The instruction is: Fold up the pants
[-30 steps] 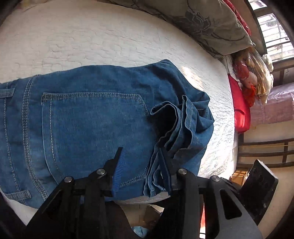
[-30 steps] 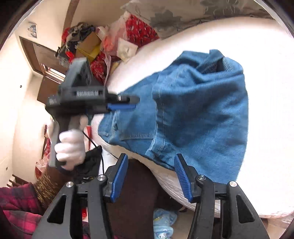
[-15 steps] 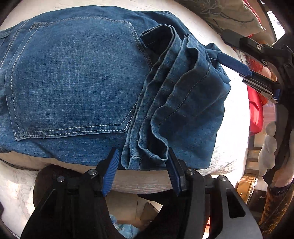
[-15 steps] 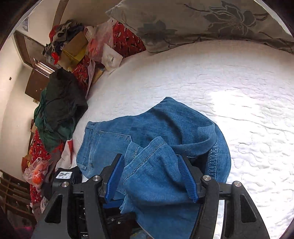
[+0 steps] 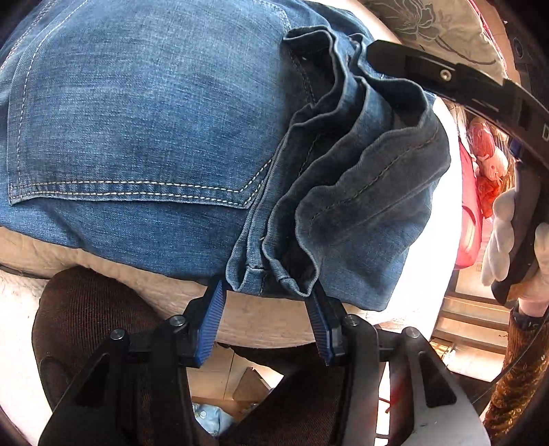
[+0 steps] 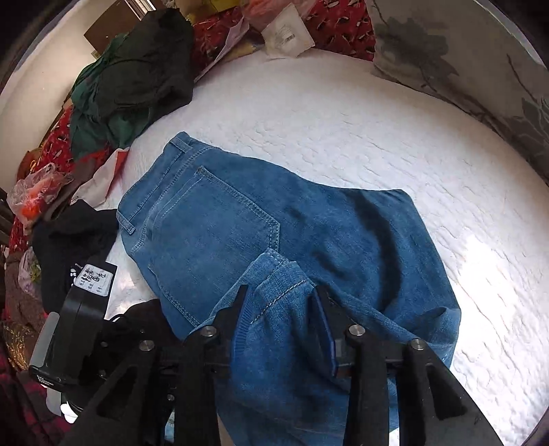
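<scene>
Blue jeans (image 6: 240,219) lie folded on a white quilted bed (image 6: 377,130), back pocket up, waistband to the left. In the left wrist view the jeans (image 5: 154,120) fill the frame, with bunched leg hems (image 5: 281,271) hanging at the bed's edge. My left gripper (image 5: 266,308) is open, its blue pads on either side of the hems. My right gripper (image 6: 279,308) is open around a raised fold of leg cuff (image 6: 274,284); it also shows in the left wrist view (image 5: 446,75) at the upper right.
A pile of dark green and black clothes (image 6: 137,68) and red patterned fabric (image 6: 329,24) sit at the bed's far left. A grey floral pillow (image 6: 463,68) lies along the right. A black garment with a tag (image 6: 75,240) lies left of the jeans.
The left gripper has closed in on the hems at the bed's edge. The right gripper has moved over the jeans and now straddles the leg cuff.
</scene>
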Motion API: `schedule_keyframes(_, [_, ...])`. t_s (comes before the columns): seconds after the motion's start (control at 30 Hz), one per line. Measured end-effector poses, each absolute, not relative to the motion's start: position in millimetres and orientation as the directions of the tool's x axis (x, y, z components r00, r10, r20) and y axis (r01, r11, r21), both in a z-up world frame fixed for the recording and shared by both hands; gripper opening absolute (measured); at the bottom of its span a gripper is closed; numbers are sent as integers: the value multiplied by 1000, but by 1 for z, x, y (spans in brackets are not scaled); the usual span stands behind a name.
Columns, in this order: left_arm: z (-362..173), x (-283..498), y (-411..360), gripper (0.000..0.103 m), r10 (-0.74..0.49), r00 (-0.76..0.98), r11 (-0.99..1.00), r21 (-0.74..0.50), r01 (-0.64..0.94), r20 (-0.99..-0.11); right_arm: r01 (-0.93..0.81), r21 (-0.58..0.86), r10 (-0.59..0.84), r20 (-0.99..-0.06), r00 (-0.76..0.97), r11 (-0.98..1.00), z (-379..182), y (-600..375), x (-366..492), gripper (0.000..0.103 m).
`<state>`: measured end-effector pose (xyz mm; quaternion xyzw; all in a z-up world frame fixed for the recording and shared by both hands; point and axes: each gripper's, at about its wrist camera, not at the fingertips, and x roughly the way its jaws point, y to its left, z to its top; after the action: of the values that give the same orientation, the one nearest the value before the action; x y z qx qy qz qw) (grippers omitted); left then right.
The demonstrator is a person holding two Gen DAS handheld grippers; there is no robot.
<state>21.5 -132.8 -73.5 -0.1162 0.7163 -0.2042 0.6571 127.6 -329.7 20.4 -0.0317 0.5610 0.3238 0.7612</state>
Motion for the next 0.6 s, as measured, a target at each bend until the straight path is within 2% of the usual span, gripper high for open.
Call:
schedule_keyframes(0.03, [-74, 24, -137, 45, -436, -115, 889, -447, 101, -893, -537, 301, 445, -881, 159, 788, 20, -332, 130, 50])
schedule_keyframes(0.3, [-77, 23, -155, 45, -431, -121, 891, -443, 103, -894, -697, 130, 261, -962, 85, 705, -14, -316, 133, 50])
schedule_keyframes(0.37, [-76, 24, -146, 45, -425, -121, 893, -437, 107, -897, -727, 75, 223, -969, 109, 682, -18, -306, 129, 36])
schedule_keyframes(0.4, [-76, 25, -147, 45, -422, -120, 895, -435, 103, -898, -743, 67, 223, -968, 113, 665, -16, -301, 126, 17])
schedule_keyframes(0.43, [-74, 25, -147, 45, -420, -116, 898, -430, 92, -900, -754, 62, 226, -967, 116, 654, -12, -297, 123, 12])
schedule_keyframes(0.5, [-65, 28, -147, 42, -433, -92, 895, -440, 70, -896, -761, 20, 229, -958, 170, 649, 4, -294, 124, 12])
schedule_keyframes(0.6, [-54, 38, -146, 42, -406, -20, 910, -407, 77, -914, -699, 98, 328, -922, 204, 709, 27, -299, 149, 12])
